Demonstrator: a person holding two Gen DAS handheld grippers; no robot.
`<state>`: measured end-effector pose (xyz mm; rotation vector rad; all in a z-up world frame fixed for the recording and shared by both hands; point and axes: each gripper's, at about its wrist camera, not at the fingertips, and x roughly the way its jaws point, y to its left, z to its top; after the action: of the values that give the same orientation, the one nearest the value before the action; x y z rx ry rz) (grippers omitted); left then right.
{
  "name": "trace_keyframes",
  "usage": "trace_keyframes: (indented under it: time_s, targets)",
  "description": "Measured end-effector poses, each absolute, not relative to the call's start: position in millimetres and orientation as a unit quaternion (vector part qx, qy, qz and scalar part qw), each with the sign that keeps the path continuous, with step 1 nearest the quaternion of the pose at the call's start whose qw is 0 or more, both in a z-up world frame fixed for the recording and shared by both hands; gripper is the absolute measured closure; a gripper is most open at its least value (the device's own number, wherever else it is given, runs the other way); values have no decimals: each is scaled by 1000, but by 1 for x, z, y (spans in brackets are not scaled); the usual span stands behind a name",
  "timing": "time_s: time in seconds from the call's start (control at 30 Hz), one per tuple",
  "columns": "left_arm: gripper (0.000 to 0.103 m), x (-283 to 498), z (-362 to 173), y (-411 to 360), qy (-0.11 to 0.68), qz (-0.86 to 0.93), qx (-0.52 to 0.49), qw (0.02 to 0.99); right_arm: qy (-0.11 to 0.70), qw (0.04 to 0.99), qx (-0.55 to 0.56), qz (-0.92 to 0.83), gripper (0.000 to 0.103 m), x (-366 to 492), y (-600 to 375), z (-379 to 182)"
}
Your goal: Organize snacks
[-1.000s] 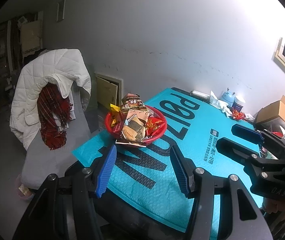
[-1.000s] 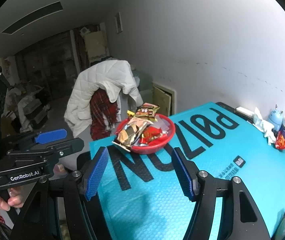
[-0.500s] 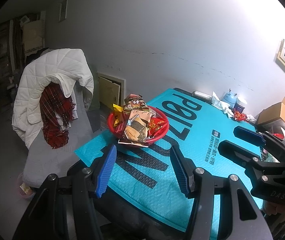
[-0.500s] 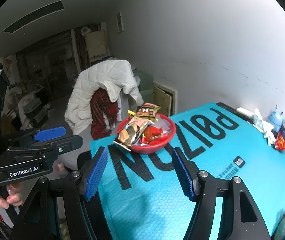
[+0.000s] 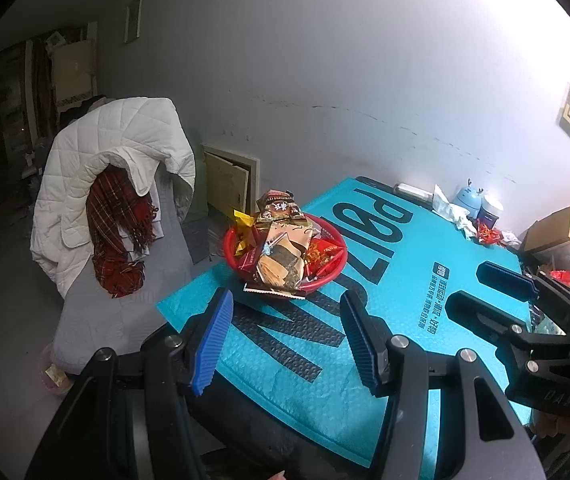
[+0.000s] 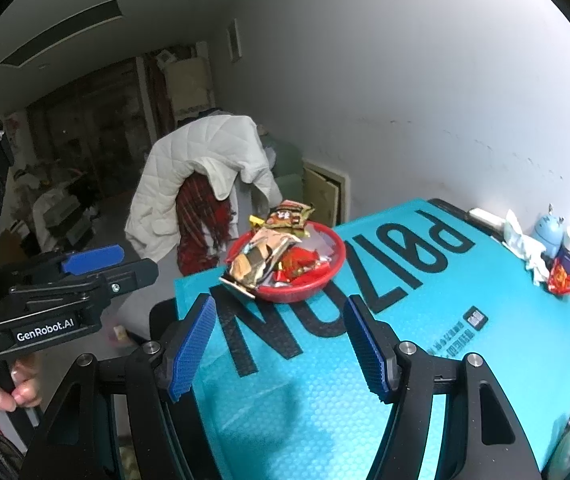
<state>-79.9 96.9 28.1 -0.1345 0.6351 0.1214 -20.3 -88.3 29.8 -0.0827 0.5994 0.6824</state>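
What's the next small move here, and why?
Probably reach the right gripper forward toward the red basket. Both grippers are open and empty, short of it; the big snack packet hangs over its near rim, the easiest first grab.

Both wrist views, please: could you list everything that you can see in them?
basket: one, red, far-left end of mat
snacks: a heap, mixed colours, in basket
mat: one, teal, black lettering, covers table
jacket: one, white, draped beyond the table
scarf: one, red plaid, under jacket
figurine: one, pale blue, by wall
box: one, brown, far right
left gripper: open, empty, blue pads
right gripper: open, empty, blue pads
hand: one, on the left gripper's handle
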Motion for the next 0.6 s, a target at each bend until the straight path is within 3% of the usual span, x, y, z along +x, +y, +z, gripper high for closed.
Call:
trace_keyframes:
  time_s: [0.6]
  targets:
    - [48, -76, 29, 90, 315, 61, -58, 946, 291, 900, -38, 322, 36, -18, -93, 29]
